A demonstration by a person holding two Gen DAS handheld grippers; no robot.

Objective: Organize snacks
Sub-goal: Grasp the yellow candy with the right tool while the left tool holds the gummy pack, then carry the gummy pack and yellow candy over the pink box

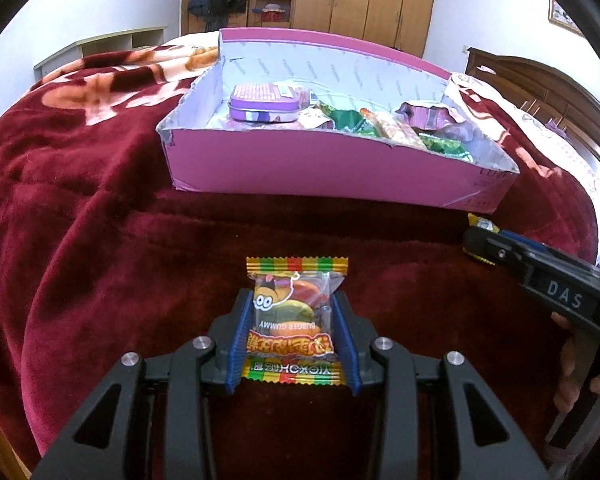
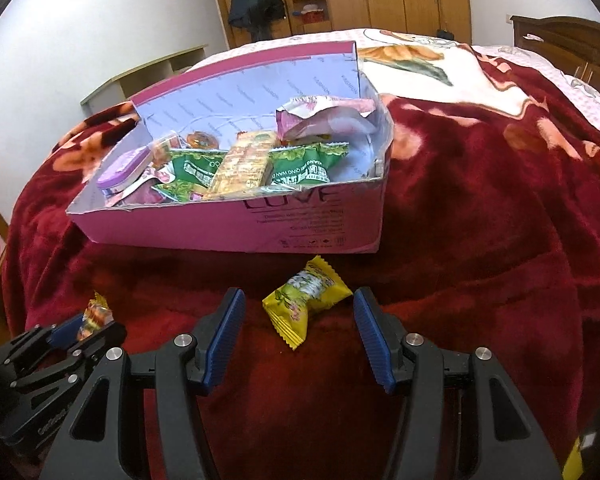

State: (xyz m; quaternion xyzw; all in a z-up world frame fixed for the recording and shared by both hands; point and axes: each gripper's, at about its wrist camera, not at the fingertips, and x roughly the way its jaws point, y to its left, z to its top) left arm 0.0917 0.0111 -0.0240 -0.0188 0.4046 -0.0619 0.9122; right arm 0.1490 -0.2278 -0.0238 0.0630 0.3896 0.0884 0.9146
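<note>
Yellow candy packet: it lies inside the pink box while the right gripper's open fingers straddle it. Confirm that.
Wrong on the place. The yellow candy packet lies on the red blanket, in front of the pink box, not in it. The right gripper does straddle it, open. The right wrist view shows this.

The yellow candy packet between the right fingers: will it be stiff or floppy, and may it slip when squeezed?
The yellow candy packet looks small and puffy, so it is probably light and yielding. Its crimped ends would likely flop. The glossy wrapper may slip, though the ribbed blue fingers should help.
</note>
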